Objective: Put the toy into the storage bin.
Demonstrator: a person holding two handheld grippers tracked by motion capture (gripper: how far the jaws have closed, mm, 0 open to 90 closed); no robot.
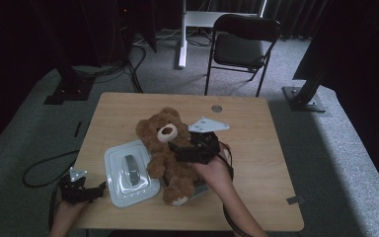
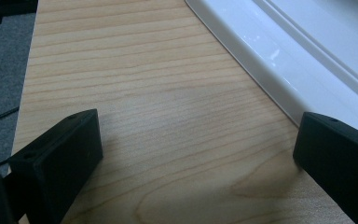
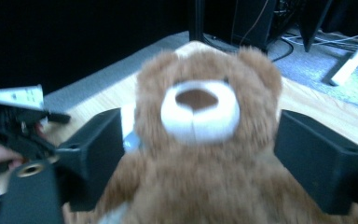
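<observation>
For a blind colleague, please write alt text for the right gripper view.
A brown teddy bear faces the camera between the open jaws of the right claw, which stand on either side of its body. At far left, the left claw sits over the wooden table.

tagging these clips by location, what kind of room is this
Probably a lab or studio set up for recording, not a home. Black curtains surround a grey carpeted floor, metal stand feet sit beside the wooden table, and a folding chair stands behind it.
</observation>
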